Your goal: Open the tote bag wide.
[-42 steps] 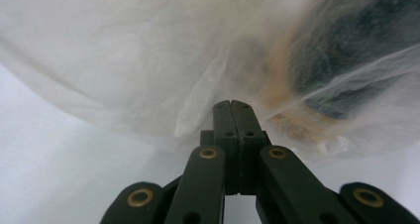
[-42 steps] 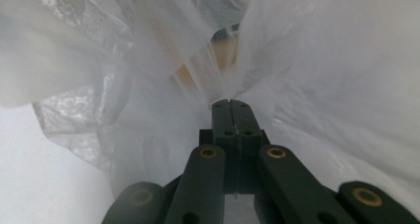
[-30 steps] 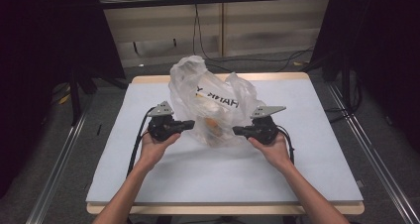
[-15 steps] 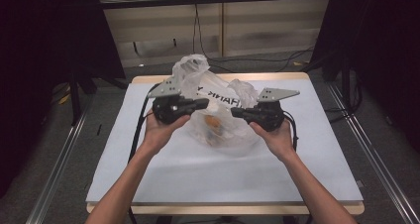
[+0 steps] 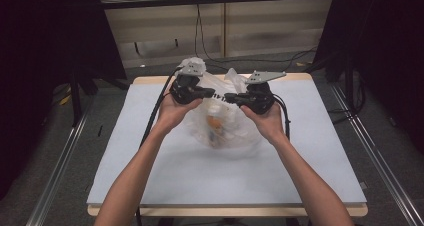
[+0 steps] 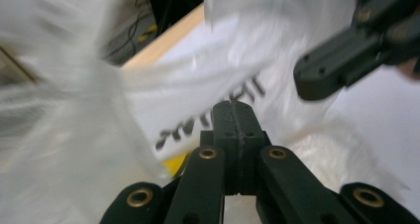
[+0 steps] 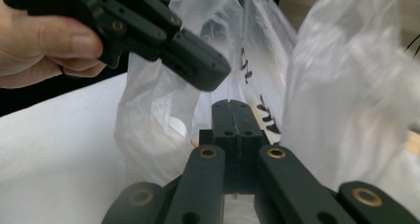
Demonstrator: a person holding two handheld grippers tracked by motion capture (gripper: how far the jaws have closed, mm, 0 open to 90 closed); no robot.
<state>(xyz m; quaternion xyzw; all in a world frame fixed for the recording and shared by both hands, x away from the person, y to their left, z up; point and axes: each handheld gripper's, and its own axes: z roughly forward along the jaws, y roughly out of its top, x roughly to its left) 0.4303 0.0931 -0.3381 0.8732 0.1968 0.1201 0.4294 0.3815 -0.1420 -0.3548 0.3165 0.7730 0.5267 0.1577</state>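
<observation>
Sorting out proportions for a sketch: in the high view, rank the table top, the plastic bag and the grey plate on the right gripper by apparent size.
1. Table top
2. Plastic bag
3. Grey plate on the right gripper

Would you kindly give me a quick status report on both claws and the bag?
Left claw and right claw both shut, tips close together over the plastic bag. Bag on the table, items inside. Nothing in the way.

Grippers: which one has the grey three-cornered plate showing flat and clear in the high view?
The right gripper: its plate juts out flat. The left gripper shows a smaller, foreshortened plate.
</observation>
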